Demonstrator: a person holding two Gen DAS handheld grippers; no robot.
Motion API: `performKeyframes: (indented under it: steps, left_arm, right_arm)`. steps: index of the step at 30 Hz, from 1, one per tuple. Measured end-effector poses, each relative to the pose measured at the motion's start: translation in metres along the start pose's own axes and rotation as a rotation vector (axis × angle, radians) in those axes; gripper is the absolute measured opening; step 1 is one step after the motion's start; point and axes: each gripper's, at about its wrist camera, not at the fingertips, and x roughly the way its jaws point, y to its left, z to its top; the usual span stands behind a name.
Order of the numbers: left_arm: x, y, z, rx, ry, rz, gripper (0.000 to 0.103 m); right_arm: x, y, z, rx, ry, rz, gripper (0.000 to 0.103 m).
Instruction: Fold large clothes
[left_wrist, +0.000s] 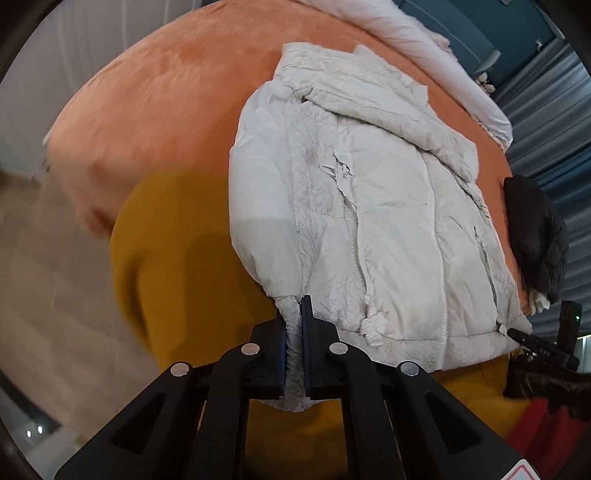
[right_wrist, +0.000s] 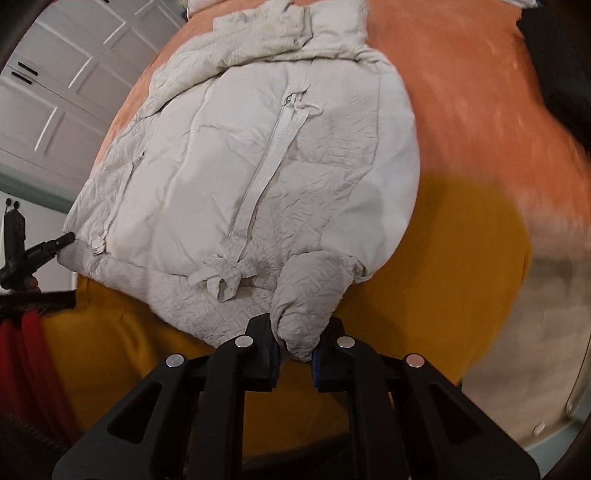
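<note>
- Task item: white puffer jacket (left_wrist: 369, 206), spread front-up on the orange bed cover (left_wrist: 155, 96); hem end overhangs onto a yellow blanket (left_wrist: 177, 251) at the near edge. Zip partly open, collar at 12 o'clock in right wrist view.
- Left gripper (left_wrist: 294, 321): pinching a sleeve cuff (left_wrist: 291, 354) at 6 o'clock of its view; fabric sandwiched between both pads, jaws nearly together.
- Right gripper (right_wrist: 294, 341): jaws around the bunched cuff end (right_wrist: 306, 314) at 6 o'clock; fabric fills the gap, appears clamped, though grip looks shallow.
- Risk 1: right cuff sits near the pad tips; a fast pull across the body could strip it out. Cause: slick shell fabric, thin bite.
- Risk 2: padded sleeve is springy; likely to unfold once released unless pressed flat.
- Risk 3: loose hem drawcord (right_wrist: 221, 278) may snag or bunch under the fold.
- Risk 4: whole jacket could drag toward the edge & slide off. Cause: overhang + pull toward operator.
- Risk 5: dark garment (left_wrist: 535, 236) at 3 o'clock in left wrist view lies just beside the jacket; may get caught in a fold.
- Containers: none visible; nothing to report inside any.
</note>
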Motion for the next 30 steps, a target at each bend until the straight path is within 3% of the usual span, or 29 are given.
performKeyframes:
  steps: [2, 4, 9, 13, 17, 20, 22, 25, 27, 30]
  left_arm:
    - [-0.009, -0.004, -0.004, -0.023, -0.021, -0.008, 0.004]
    - [-0.022, -0.012, 0.016, -0.041, -0.087, -0.044, 0.004]
    - [-0.054, -0.044, 0.106, 0.038, -0.322, -0.126, 0.004]
    - [-0.051, -0.066, 0.182, 0.078, -0.466, -0.128, 0.005]
    - [-0.023, -0.071, 0.236, 0.067, -0.528, -0.078, 0.007]
    - [0.008, -0.062, 0.269, -0.007, -0.534, -0.062, 0.009]
    - [0.023, -0.055, 0.281, -0.042, -0.552, -0.066, 0.012]
    - [0.045, -0.055, 0.297, -0.037, -0.537, 0.007, 0.014]
    - [0.049, -0.056, 0.307, -0.022, -0.531, 0.043, 0.015]
    - [0.04, -0.056, 0.314, -0.034, -0.562, 0.034, 0.016]
  right_arm:
    - [-0.008, 0.0, 0.0, 0.033, -0.011, 0.019, 0.011]
    - [-0.02, -0.001, 0.019, 0.047, -0.059, 0.044, 0.011]
    - [-0.078, -0.017, 0.113, 0.082, -0.407, 0.141, 0.011]
    - [-0.085, -0.016, 0.18, 0.095, -0.597, 0.182, 0.011]
    - [-0.056, -0.023, 0.249, 0.17, -0.675, 0.195, 0.012]
    - [-0.041, -0.025, 0.278, 0.209, -0.719, 0.183, 0.014]
    - [-0.034, -0.028, 0.282, 0.229, -0.738, 0.179, 0.017]
    - [-0.037, -0.037, 0.278, 0.277, -0.765, 0.222, 0.024]
    - [-0.044, -0.042, 0.281, 0.31, -0.799, 0.269, 0.029]
    - [-0.058, -0.047, 0.28, 0.331, -0.864, 0.321, 0.037]
